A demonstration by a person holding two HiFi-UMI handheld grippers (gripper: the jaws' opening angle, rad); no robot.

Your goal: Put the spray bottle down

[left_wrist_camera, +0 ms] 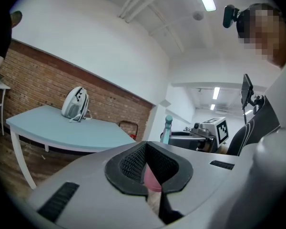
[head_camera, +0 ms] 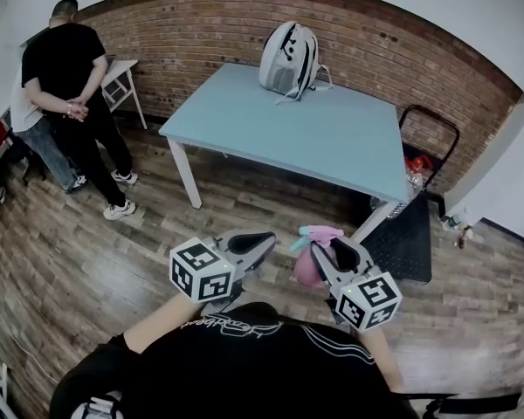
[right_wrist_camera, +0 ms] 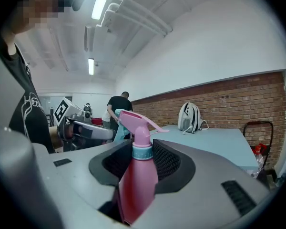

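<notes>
The right gripper (head_camera: pixel 330 253) is clamped on the pink spray bottle (right_wrist_camera: pixel 137 185). In the right gripper view its body stands upright between the two dark pads, which close against its sides, and its pale blue collar and pink trigger head rise above them. The left gripper (head_camera: pixel 258 242) holds nothing and its jaws are drawn together. In the left gripper view only a narrow slit remains between the pads, with a patch of pink showing through it. Both grippers are held out almost level in front of the person's chest, side by side and near each other, each with its marker cube toward the body. The bottle is off every surface, up in the air above the wooden floor (head_camera: pixel 87 260), on the near side of the light blue table (head_camera: pixel 332 138) and apart from its edge. A grey backpack (head_camera: pixel 288 58) stands at the far side of that table, in front of the brick wall (head_camera: pixel 201 33). A black trolley (head_camera: pixel 410 238) sits on the floor by the table's right end. At the far left a person (head_camera: pixel 65 94) stands with hands clasped behind the back.
</notes>
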